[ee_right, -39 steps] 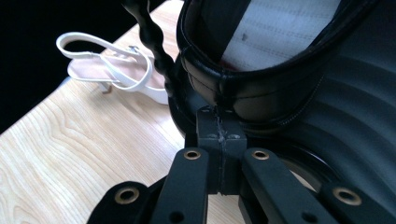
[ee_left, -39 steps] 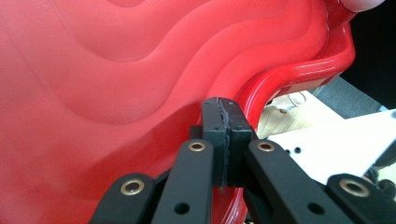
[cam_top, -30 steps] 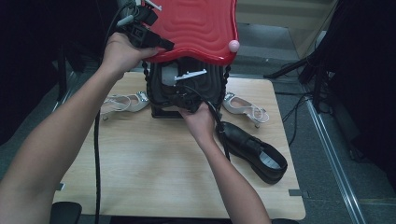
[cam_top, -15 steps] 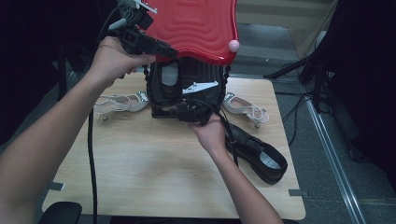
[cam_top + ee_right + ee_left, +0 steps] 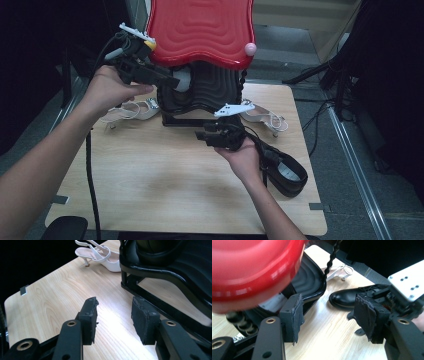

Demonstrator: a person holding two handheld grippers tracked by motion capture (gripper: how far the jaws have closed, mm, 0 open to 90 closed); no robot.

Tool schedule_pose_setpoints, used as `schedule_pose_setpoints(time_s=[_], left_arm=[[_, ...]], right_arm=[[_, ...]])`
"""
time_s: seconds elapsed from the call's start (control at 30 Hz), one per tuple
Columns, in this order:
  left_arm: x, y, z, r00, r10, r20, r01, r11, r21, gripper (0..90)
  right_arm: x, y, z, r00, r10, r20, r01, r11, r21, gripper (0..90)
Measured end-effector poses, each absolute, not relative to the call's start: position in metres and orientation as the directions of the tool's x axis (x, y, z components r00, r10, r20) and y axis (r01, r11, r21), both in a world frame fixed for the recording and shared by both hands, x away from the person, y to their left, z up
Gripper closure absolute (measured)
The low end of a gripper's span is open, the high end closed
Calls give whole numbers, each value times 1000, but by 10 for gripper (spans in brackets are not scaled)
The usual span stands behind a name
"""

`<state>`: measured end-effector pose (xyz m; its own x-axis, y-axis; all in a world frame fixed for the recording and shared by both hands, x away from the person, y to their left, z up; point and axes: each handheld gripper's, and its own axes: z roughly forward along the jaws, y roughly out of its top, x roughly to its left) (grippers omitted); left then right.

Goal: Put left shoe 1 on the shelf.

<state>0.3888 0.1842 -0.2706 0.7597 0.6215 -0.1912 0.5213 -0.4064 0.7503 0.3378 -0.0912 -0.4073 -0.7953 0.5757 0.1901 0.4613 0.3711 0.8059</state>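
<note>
The rack (image 5: 200, 95), black with a red lid (image 5: 200, 30), stands upright at the far middle of the table (image 5: 150, 185). A black shoe (image 5: 280, 167) lies at the right edge, its long axis slanting toward the near right corner; white sandals (image 5: 131, 110) (image 5: 262, 116) flank the rack.

The left gripper (image 5: 170, 82) hangs at the rack's upper left, just beside it, jaws having just been opening, nothing between them. The right gripper (image 5: 207, 136), also freshly released and empty, sits just in front of the rack's base. The shoe lies just right of the right hand (image 5: 245, 157), so that hand is likely nearer.
</note>
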Motion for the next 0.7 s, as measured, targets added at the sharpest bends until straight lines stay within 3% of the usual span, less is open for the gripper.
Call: schedule_pose_setpoints(time_s=[0.7], left_arm=[[366,183,-351,750,622,-224,558,-414,719,397]], right_arm=[[314,-130,-442,-768,598,227,524,386,759,529]])
